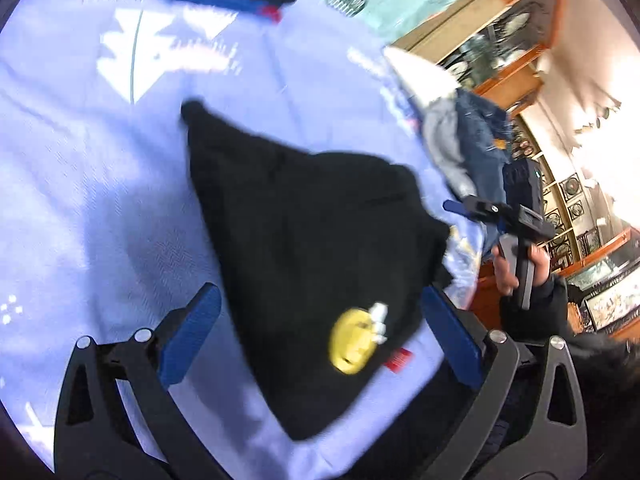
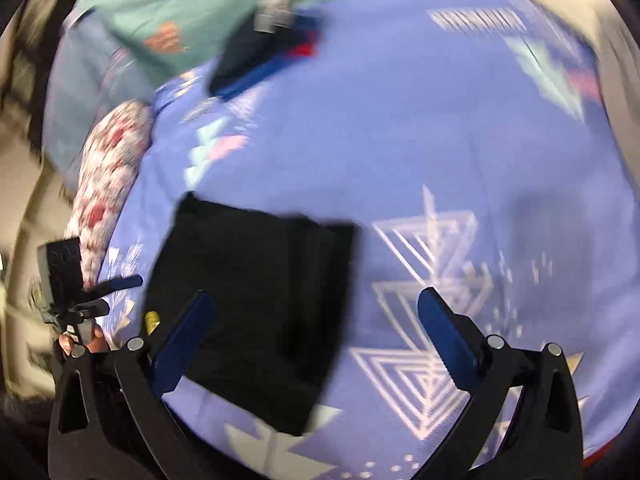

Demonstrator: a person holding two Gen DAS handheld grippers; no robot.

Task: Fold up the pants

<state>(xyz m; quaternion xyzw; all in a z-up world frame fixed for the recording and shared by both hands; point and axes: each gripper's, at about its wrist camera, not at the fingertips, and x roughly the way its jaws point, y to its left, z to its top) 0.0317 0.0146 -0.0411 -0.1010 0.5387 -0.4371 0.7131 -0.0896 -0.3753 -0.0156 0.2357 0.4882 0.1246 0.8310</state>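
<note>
Both grippers, left gripper [image 1: 320,336] and right gripper [image 2: 316,336], spread wide, gripping nothing, above folded black pants [image 1: 304,248] lying flat on blue patterned bedsheet [image 1: 100,200].

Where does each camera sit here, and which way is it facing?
Left wrist: on the left tool, looking down at the black pants on the blue bedsheet; its open fingers show, and the right tool in a hand.
Right wrist: on the right tool, looking down at the same pants; open fingers show, and the left tool.
Shared: pants, bedsheet.
</note>
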